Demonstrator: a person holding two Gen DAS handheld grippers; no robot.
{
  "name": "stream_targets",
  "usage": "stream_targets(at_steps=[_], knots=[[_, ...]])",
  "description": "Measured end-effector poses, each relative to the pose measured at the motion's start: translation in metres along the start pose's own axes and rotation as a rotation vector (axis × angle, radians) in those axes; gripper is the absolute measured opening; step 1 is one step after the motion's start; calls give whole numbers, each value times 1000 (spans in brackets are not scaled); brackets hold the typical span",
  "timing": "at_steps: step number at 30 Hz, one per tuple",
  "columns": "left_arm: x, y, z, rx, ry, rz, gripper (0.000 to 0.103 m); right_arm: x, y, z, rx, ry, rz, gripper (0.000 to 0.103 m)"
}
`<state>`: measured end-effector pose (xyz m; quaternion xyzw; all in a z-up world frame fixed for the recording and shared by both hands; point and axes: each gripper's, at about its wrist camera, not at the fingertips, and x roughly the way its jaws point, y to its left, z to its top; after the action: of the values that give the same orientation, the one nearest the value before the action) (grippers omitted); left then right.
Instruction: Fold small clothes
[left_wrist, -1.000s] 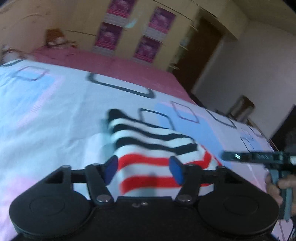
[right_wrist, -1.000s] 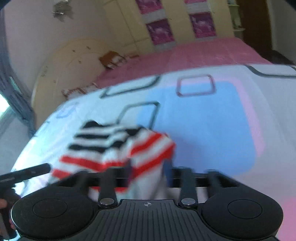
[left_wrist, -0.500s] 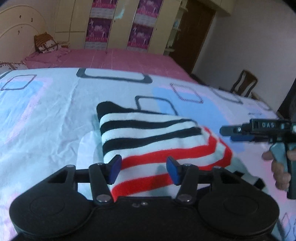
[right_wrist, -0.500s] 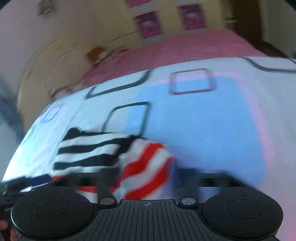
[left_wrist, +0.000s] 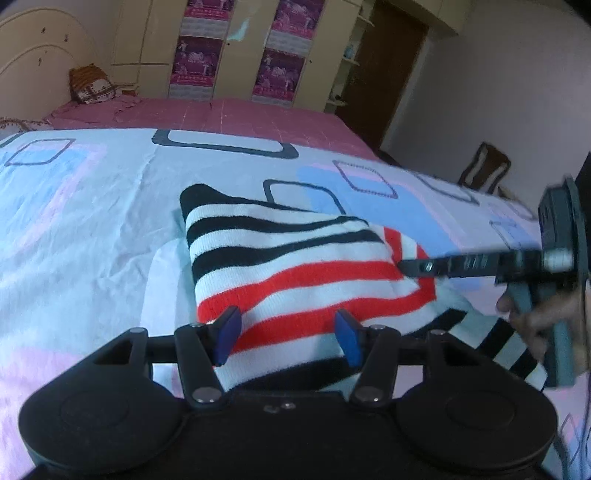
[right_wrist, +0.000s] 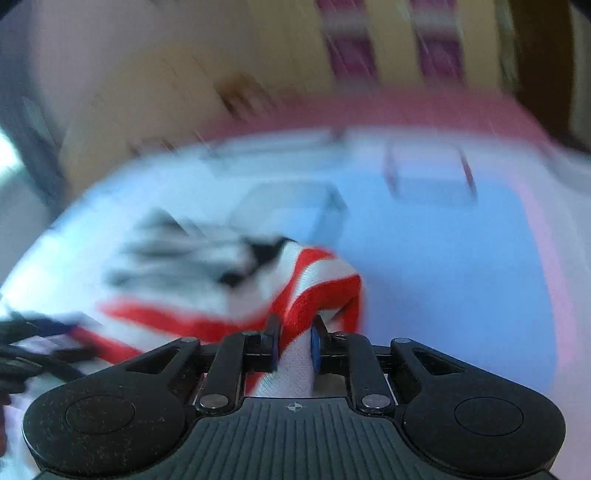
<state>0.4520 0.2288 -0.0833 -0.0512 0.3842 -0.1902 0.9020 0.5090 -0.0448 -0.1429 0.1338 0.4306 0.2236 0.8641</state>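
A small knit garment (left_wrist: 295, 266) with black, white and red stripes lies partly folded on the bed. My left gripper (left_wrist: 288, 338) is open just above its near red-striped edge, with blue pads on either side. My right gripper (right_wrist: 294, 347) is shut on a red-and-white fold of the garment (right_wrist: 317, 295) at its right corner. In the left wrist view the right gripper (left_wrist: 417, 266) reaches in from the right onto that corner. The right wrist view is blurred.
The bed sheet (left_wrist: 92, 221) is white with blue and pink patches and dark squares. A pink cover (left_wrist: 240, 118) lies beyond it, with a headboard (left_wrist: 33, 81), a wardrobe (left_wrist: 236, 48), a door (left_wrist: 391, 74) and a chair (left_wrist: 484, 171) around.
My right gripper has closed on the garment's right corner fold and is moving fast. My left gripper stays open over the near edge.
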Motion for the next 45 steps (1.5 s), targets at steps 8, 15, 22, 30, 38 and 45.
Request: stream_targets(at_steps=[8, 15, 22, 30, 38, 45], knots=[[-26, -8, 1, 29, -14, -63, 53, -60, 20, -7, -7, -32, 4, 20], [-15, -24, -16, 93, 52, -17, 53, -63, 45, -65, -204, 72, -108, 19], [-27, -29, -18, 101, 37, 1, 53, -80, 49, -67, -163, 38, -117, 19], [-43, -42, -30, 138, 38, 36, 53, -116, 73, -82, -308, 13, -57, 19], [-50, -50, -44, 169, 42, 95, 53, -99, 57, -108, -290, 85, -100, 19], [-60, -56, -58, 115, 74, 111, 52, -103, 61, -115, -288, 63, -111, 19]])
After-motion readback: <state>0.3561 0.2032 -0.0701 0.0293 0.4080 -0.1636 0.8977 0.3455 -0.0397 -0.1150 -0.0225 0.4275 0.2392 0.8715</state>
